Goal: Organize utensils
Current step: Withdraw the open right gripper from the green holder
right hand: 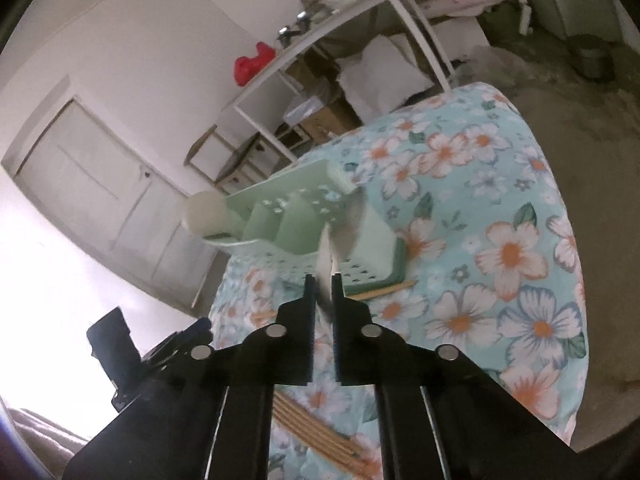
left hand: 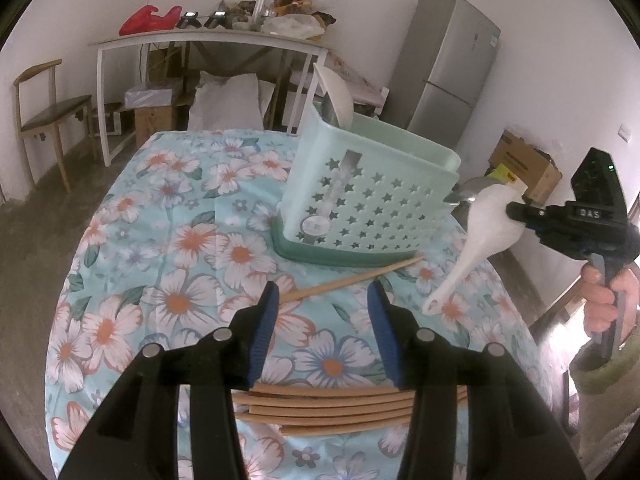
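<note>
The right tool (left hand: 514, 210) pinches a white ceramic spoon (left hand: 476, 236) by its bowl, handle slanting down, held in the air beside the mint star-punched basket (left hand: 372, 204). The left tool (left hand: 322, 312) is spread above a bundle of chopsticks (left hand: 332, 408) on the floral surface (left hand: 160, 240).

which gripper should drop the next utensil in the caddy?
Right. The right gripper already clamps the white spoon beside the green caddy; the left gripper is open above the chopsticks.
</note>
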